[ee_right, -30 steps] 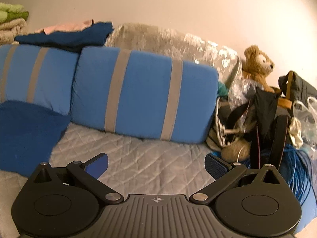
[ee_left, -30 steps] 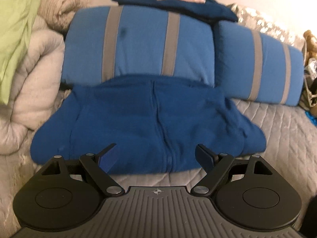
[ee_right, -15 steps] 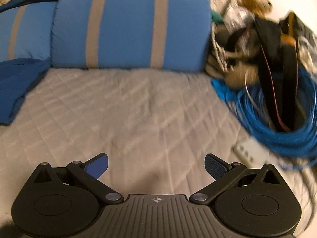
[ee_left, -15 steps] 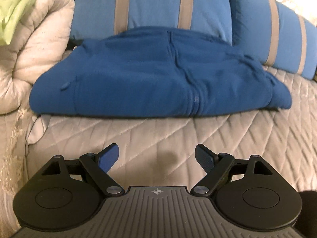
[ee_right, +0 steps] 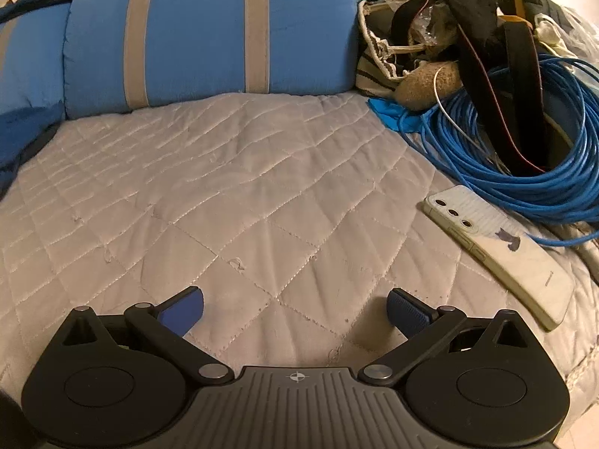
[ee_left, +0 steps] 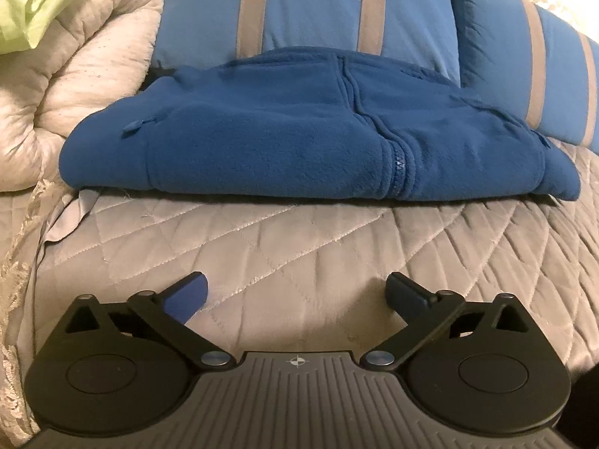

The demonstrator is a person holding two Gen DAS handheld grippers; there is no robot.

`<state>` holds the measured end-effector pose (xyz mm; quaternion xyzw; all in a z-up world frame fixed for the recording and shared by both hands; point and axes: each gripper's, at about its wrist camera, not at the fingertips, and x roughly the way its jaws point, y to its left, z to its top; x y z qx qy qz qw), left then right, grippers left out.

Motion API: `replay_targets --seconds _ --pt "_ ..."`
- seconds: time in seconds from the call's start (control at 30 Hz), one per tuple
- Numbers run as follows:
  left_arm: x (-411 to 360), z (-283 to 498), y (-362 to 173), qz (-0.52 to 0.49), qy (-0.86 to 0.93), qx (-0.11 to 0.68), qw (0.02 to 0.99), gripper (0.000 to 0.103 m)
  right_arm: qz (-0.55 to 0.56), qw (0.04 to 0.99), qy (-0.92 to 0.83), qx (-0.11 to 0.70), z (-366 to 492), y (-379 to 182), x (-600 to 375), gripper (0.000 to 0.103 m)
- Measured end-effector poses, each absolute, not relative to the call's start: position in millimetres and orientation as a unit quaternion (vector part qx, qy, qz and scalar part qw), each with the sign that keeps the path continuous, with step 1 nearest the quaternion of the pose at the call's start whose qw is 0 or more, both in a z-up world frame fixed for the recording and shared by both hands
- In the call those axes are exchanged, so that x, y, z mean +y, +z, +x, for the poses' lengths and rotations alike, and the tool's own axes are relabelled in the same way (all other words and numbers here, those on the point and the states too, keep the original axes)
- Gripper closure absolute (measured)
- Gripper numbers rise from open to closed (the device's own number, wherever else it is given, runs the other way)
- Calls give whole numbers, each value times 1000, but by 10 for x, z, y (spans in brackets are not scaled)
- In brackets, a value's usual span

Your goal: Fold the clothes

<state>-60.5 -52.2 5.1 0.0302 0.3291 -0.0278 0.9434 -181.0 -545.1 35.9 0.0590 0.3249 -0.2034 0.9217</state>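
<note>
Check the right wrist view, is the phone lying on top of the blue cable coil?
No, the phone lies back-up on the quilted bedspread, just in front of the blue cable coil, not on it.

Likely a home bedroom: quilted bedspread (ee_right: 239, 202), striped pillows (ee_left: 310, 7), rolled comforter (ee_left: 75, 86).

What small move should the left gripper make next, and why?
Probably forward to the near hem of the blue fleece jacket. The left gripper is opening with only gray quilt between its jaws, and the jacket lies ahead, untouched.
</note>
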Motion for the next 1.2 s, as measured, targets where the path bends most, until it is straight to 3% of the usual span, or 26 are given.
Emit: replay_targets --seconds 0.87,1.2 --pt "-612 317 51 38 -23 364 930 0 77 928 -195 309 -1006 406 -5881 0" --pt "-627 262 -12 49 -26 329 943 0 53 936 -192 292 -896 307 -6046 0"
